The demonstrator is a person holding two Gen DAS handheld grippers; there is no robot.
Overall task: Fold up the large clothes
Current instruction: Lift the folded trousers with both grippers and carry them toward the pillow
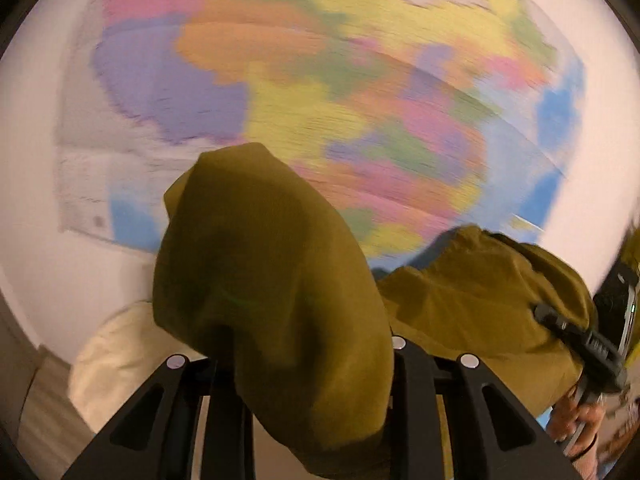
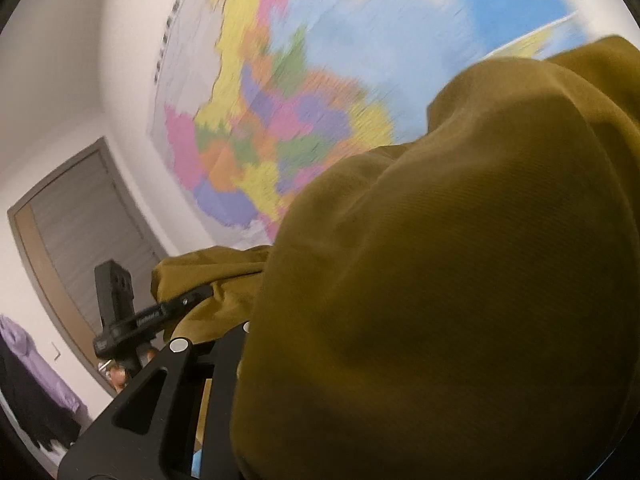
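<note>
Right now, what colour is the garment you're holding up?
Plain olive-mustard garment, no pattern; shows best in the left wrist view.

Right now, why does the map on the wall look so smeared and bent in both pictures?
Left wrist view: the wall map is streaked by motion blur, while the olive garment near the lens stays fairly crisp. Right wrist view: the map is smeared likewise, and the fisheye lens curves the grey door; dark corners are the lens rim.

A large, many-coloured map hangs on a white wall, blurred in both views, with a grey-framed door to its left in the right wrist view, purple cloth by that door, and a cream cushion low against the wall.
</note>
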